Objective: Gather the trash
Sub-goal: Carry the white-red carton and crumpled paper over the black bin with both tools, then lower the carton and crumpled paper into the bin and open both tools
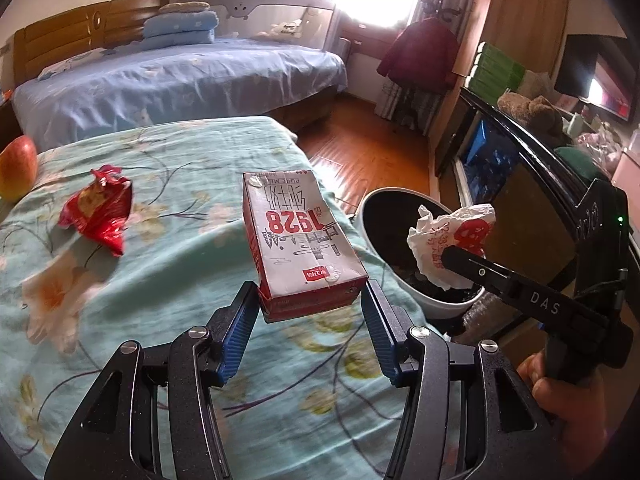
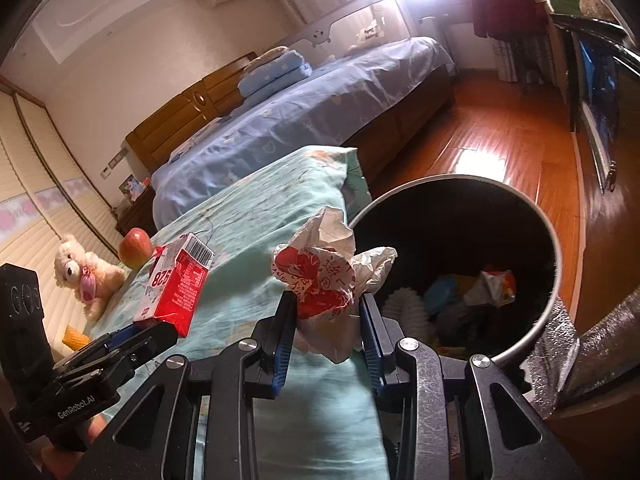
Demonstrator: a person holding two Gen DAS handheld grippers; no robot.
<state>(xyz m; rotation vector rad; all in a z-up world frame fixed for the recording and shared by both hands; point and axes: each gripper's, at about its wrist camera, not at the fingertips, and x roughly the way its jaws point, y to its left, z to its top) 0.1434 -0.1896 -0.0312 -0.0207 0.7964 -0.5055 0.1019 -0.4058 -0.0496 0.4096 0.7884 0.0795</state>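
My left gripper (image 1: pixel 310 300) is shut on a red-and-white milk carton (image 1: pixel 298 236) marked 1928, held above the teal flowered cloth (image 1: pixel 160 280). The same carton (image 2: pixel 176 284) shows at the left of the right wrist view. A crumpled white-and-red paper wrapper (image 2: pixel 328 280) sits clamped in my right gripper (image 2: pixel 328 312), just left of the bin's rim. In the left wrist view that wrapper (image 1: pixel 452 236) hangs over the round bin (image 1: pixel 384 248). The bin (image 2: pixel 548 240) holds several pieces of trash. A red snack wrapper (image 1: pixel 98 210) lies on the cloth.
An apple (image 1: pixel 18 168) rests at the cloth's far left, with a plush bear (image 2: pixel 84 272) near it. A blue-sheeted bed (image 1: pixel 180 80) stands behind. Wooden floor (image 2: pixel 500 152) runs past the bin. A black-framed cabinet (image 1: pixel 512 152) stands to the right.
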